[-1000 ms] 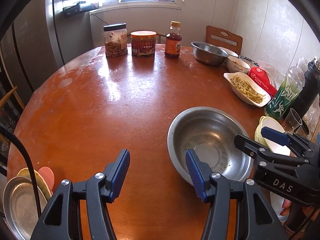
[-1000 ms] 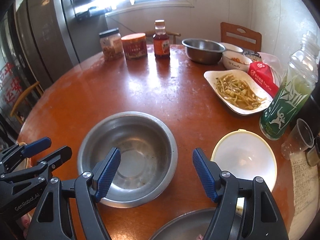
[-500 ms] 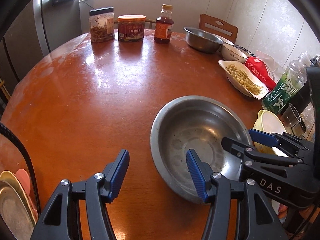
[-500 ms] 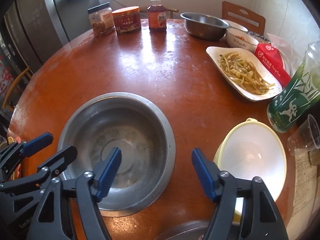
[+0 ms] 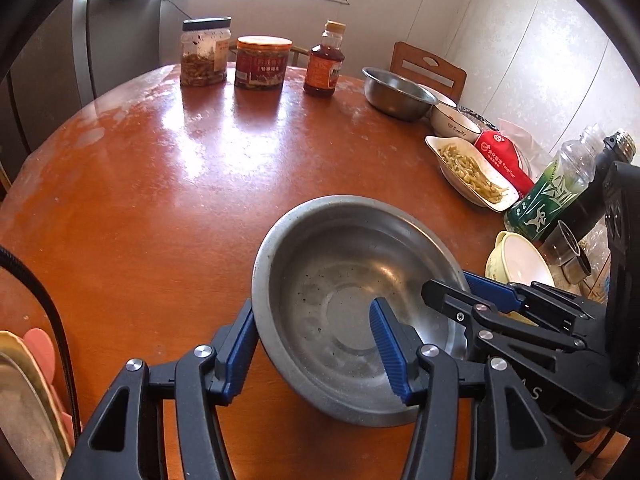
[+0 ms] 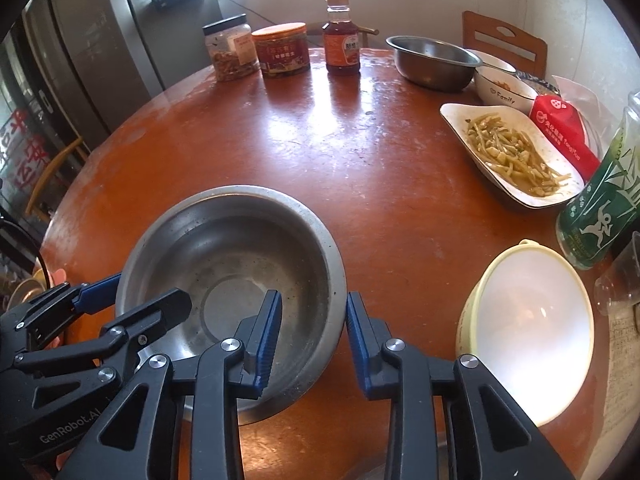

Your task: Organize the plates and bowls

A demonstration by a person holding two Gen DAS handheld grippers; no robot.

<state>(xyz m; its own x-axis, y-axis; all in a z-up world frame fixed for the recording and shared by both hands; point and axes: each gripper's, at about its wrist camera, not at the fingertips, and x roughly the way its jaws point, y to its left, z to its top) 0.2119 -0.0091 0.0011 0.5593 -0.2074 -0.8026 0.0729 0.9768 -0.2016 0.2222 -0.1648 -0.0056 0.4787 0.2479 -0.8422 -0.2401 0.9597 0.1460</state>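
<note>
A large steel bowl (image 5: pixel 344 280) (image 6: pixel 232 256) sits near the front of the round wooden table. My left gripper (image 5: pixel 316 344) straddles its left rim, one finger outside, one inside, jaws still apart. My right gripper (image 6: pixel 312 332) straddles its right rim the same way, jaws narrowed around the wall but with a gap showing. A pale yellow bowl (image 6: pixel 532 332) (image 5: pixel 516 260) stands to the right of the steel bowl. Stacked plates (image 5: pixel 24 408) lie at the far left edge of the left wrist view.
At the back stand two jars (image 5: pixel 204 52), a sauce bottle (image 5: pixel 324 60) and a smaller steel bowl (image 5: pixel 396 88). On the right are a white bowl (image 6: pixel 504 88), a dish of vegetables (image 6: pixel 512 152), a red packet (image 6: pixel 564 132), a green bottle (image 6: pixel 600 208) and a plastic cup (image 6: pixel 620 272).
Both grippers have moved forward and down onto the steel bowl's rim, one from each side. The right gripper's jaws have narrowed around the rim.
</note>
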